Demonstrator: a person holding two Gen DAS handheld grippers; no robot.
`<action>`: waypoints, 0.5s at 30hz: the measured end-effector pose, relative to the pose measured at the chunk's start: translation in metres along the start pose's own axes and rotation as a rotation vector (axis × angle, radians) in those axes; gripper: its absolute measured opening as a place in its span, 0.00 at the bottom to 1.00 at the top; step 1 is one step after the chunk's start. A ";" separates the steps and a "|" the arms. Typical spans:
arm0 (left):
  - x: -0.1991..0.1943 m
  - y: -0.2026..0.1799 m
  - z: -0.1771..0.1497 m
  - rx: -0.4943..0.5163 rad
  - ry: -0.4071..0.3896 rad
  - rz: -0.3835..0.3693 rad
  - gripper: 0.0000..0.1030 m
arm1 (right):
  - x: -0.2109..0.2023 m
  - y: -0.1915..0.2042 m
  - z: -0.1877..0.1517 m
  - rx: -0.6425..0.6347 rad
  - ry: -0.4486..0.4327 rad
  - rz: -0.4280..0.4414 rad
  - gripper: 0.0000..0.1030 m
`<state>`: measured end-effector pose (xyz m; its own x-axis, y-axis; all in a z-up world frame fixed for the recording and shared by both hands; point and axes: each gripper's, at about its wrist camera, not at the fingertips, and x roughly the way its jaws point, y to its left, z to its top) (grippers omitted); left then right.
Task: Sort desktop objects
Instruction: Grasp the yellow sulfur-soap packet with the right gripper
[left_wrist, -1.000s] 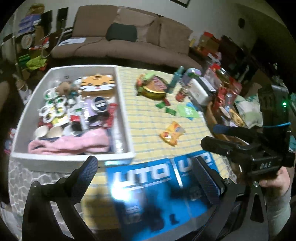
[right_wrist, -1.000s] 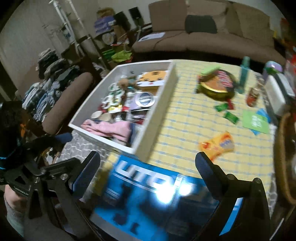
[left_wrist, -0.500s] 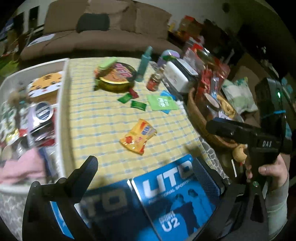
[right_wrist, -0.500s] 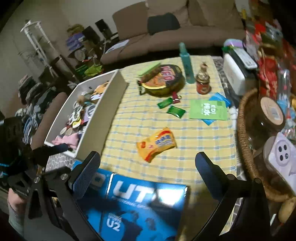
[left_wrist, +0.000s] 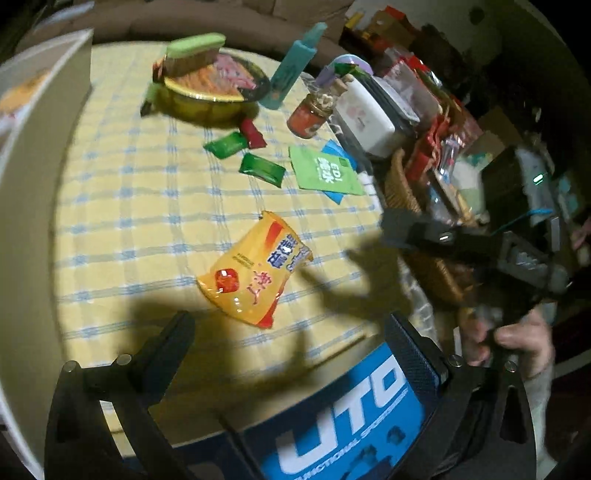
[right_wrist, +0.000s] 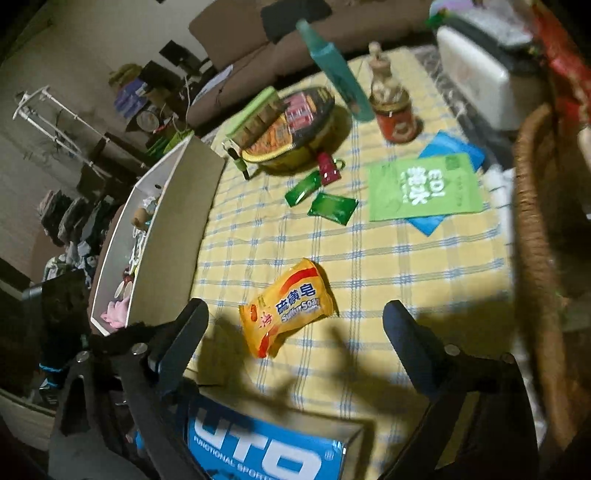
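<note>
Soap packet (right_wrist: 286, 308): flat on worktop (right_wrist: 424, 258), twelve o'clock of right tongs (right_wrist: 293, 345), whose jaws, just narrowing, gape empty, seemingly aligned to take it. Left tongs (left_wrist: 286, 349): apart, empty. Bin (right_wrist: 173, 236): nine o'clock, probable destination.

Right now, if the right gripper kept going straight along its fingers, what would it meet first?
Most likely the yellow soap packet, lying on the checked tablecloth just ahead of the open right gripper; nothing stands between them, though depth is hard to judge.
</note>
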<state>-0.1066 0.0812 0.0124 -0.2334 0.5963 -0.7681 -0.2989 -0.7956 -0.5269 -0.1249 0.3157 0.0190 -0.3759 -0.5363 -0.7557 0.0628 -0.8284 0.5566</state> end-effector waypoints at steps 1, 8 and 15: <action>0.001 0.003 0.002 -0.016 -0.001 -0.019 1.00 | 0.006 -0.005 0.001 0.018 0.012 0.020 0.81; 0.007 0.018 0.012 -0.078 0.023 -0.118 1.00 | 0.042 -0.019 0.013 0.056 0.073 0.061 0.71; 0.027 0.033 0.010 -0.220 0.080 -0.259 1.00 | 0.074 -0.018 0.021 0.080 0.121 0.144 0.71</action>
<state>-0.1321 0.0719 -0.0218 -0.1005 0.7779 -0.6203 -0.1300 -0.6283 -0.7670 -0.1733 0.2942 -0.0391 -0.2539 -0.6677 -0.6998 0.0328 -0.7291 0.6837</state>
